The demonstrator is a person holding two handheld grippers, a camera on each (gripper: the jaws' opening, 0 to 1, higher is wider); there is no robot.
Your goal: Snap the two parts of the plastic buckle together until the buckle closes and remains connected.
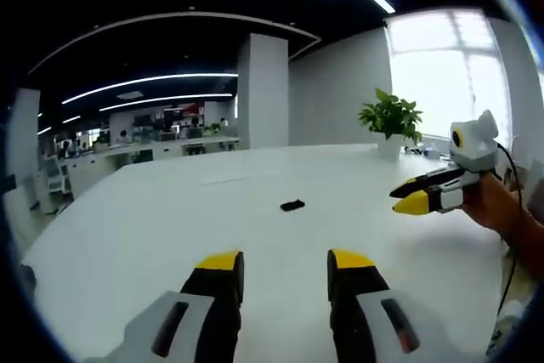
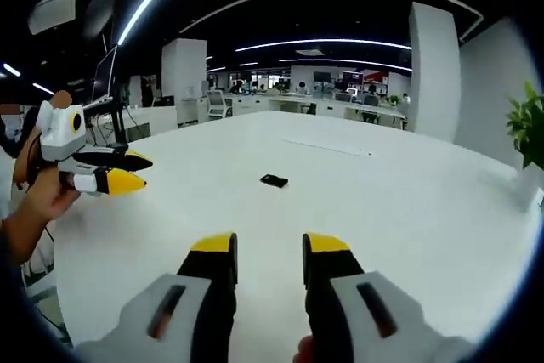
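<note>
- A broad white table [image 1: 170,210] is spreading out ahead of both pairs of jaws, lying under them in the left gripper view and the right gripper view alike [image 2: 408,210].
- White square pillars [image 1: 263,91] are standing beyond the far edge of the table, past the jaw tips.
- A potted green plant [image 1: 391,118] is sitting at the far right of the table, well beyond the left gripper's jaws.
- The left gripper [image 1: 285,261] is hovering over the table with its yellow-tipped jaws spread, nothing lying between them; in the right gripper view it is showing at the left [image 2: 140,172], held in a hand [image 2: 42,197], jaws parted there too.
- The right gripper [image 2: 269,248] is hanging over the table with its jaws spread as well and gripping nothing; in the left gripper view it is coming in from the right [image 1: 401,197], held in a hand [image 1: 493,201], jaws slightly apart.
- The black plastic buckle [image 1: 292,205] is lying flat on the table, ahead of the left jaws and well apart from them; in the right gripper view it is lying ahead of the right jaws [image 2: 274,180], again well clear of the tips. Whether its two parts are joined is too small to tell.
</note>
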